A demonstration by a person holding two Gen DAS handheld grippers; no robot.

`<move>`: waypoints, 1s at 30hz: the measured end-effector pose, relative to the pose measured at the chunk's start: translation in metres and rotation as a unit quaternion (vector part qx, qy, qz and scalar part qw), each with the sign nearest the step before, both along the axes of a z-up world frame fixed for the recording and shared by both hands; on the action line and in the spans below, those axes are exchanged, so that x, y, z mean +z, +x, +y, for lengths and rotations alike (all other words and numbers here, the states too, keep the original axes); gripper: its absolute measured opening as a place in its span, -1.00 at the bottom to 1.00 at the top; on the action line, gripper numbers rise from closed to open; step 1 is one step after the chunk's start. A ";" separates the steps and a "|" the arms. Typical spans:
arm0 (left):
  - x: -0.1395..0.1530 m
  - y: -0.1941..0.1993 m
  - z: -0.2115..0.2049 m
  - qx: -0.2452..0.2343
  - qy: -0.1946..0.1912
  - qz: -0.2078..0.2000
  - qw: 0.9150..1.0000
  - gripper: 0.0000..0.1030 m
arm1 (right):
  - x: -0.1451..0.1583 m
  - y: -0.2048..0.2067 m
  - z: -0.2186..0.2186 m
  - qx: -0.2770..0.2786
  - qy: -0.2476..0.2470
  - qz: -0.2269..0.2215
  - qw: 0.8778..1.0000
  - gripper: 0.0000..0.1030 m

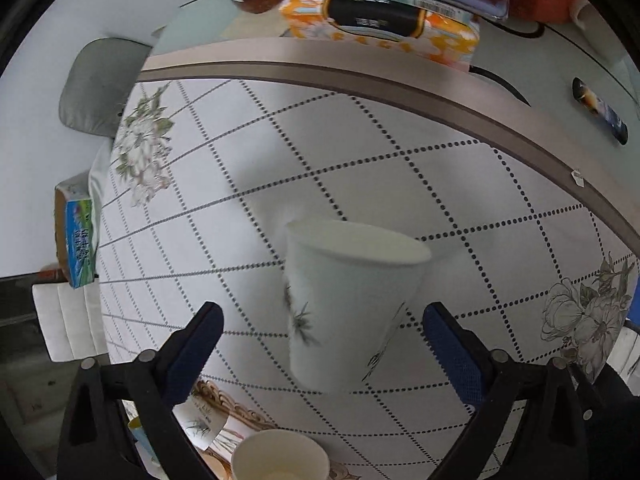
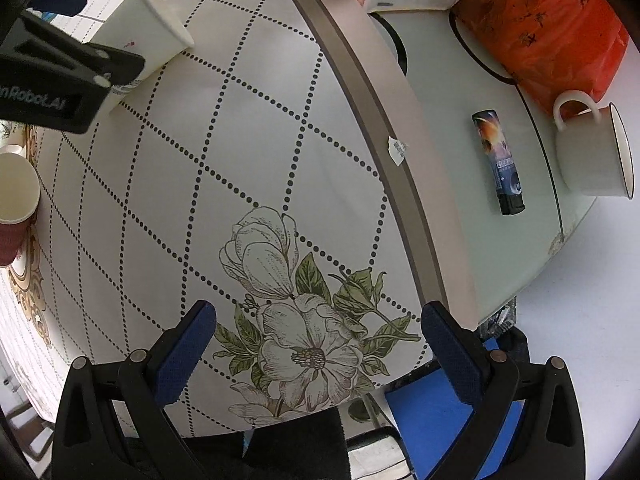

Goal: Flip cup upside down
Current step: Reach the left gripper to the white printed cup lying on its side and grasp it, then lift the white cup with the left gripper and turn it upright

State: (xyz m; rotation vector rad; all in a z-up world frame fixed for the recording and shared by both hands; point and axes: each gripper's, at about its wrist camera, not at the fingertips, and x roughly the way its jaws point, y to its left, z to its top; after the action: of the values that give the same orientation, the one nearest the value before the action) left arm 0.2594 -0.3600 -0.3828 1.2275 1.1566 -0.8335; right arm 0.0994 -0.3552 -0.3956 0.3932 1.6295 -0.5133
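A white paper cup [image 1: 344,300] with a dark leaf print stands mouth up on the patterned tablecloth [image 1: 360,152], between and just ahead of my left gripper's [image 1: 320,340] open blue-padded fingers [image 1: 448,348], which do not touch it. The same cup shows in the right wrist view [image 2: 148,28] at the upper left, partly hidden by the left gripper's black body. My right gripper [image 2: 318,340] is open and empty, over a flower print near the table's edge.
A second paper cup [image 1: 280,456] sits below the left gripper, also in the right wrist view [image 2: 16,188]. Tissue pack [image 1: 384,20], orange bag [image 2: 548,28], white mug [image 2: 596,152] and a dark tube [image 2: 500,164] lie beyond the cloth's brown border.
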 end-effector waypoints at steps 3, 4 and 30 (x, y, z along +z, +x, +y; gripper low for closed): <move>-0.006 -0.003 -0.003 0.000 0.004 0.011 1.000 0.78 | 0.000 0.000 0.001 -0.001 0.000 0.002 1.000 1.00; -0.008 -0.003 -0.004 -0.001 0.006 0.011 1.000 0.78 | 0.000 0.000 0.001 -0.001 0.000 0.002 1.000 1.00; -0.008 0.013 0.013 0.077 -0.034 0.045 0.995 0.17 | 0.017 -0.015 -0.003 -0.025 -0.019 0.009 0.999 1.00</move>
State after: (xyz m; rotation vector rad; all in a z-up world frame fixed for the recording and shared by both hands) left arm 0.2727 -0.3466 -0.3909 1.0386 1.2688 -0.8121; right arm 0.0847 -0.3586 -0.3787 0.4023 1.6287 -0.5858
